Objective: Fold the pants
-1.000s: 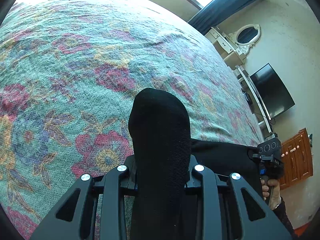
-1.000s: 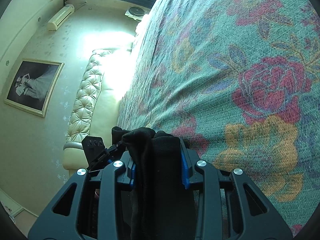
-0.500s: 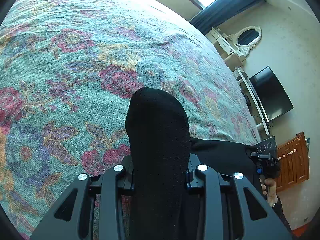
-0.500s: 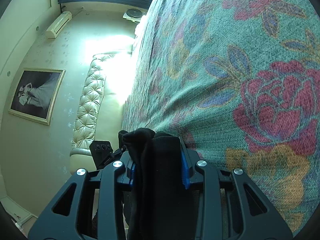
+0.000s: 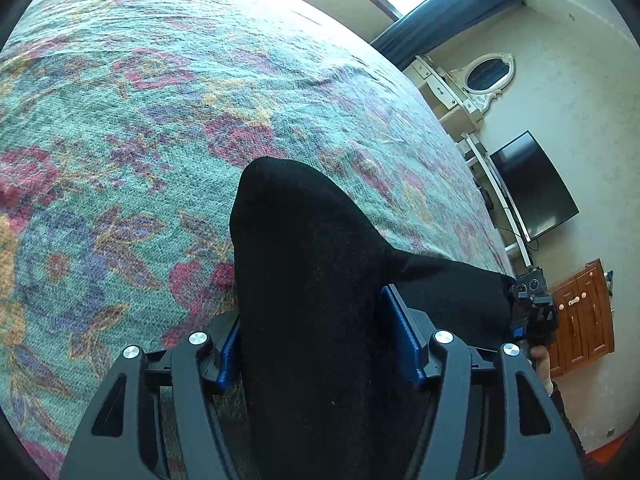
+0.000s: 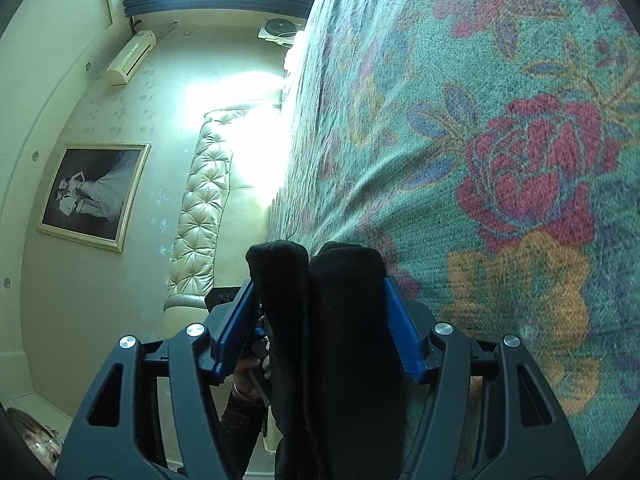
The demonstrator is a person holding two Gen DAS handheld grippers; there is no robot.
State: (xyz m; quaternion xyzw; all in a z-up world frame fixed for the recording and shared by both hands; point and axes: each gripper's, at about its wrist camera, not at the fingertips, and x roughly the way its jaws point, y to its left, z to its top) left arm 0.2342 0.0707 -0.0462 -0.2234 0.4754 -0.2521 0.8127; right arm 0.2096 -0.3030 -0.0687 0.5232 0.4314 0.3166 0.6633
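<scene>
The black pants (image 5: 316, 280) are gripped at two places and stretch between my two grippers. My left gripper (image 5: 312, 332) is shut on a thick black fold that bulges out past its blue pads (image 5: 402, 332), above the floral bedspread (image 5: 140, 128). The cloth runs right to the other gripper (image 5: 532, 300), seen at the bed's right edge. In the right wrist view, my right gripper (image 6: 318, 316) is shut on a doubled bunch of the pants (image 6: 332, 328), held over the bedspread (image 6: 500, 160). The left gripper's body (image 6: 224, 296) shows just behind it.
The bed has a cream tufted headboard (image 6: 200, 208) with a framed picture (image 6: 94, 194) on the wall above. A TV (image 5: 532, 184), an oval mirror (image 5: 486, 76) and a wooden cabinet (image 5: 580, 316) stand beyond the bed's right side.
Both grippers have moved forward over the bedspread with the pants still held. The jaws look a little wider, with more blue pad showing beside the cloth.
</scene>
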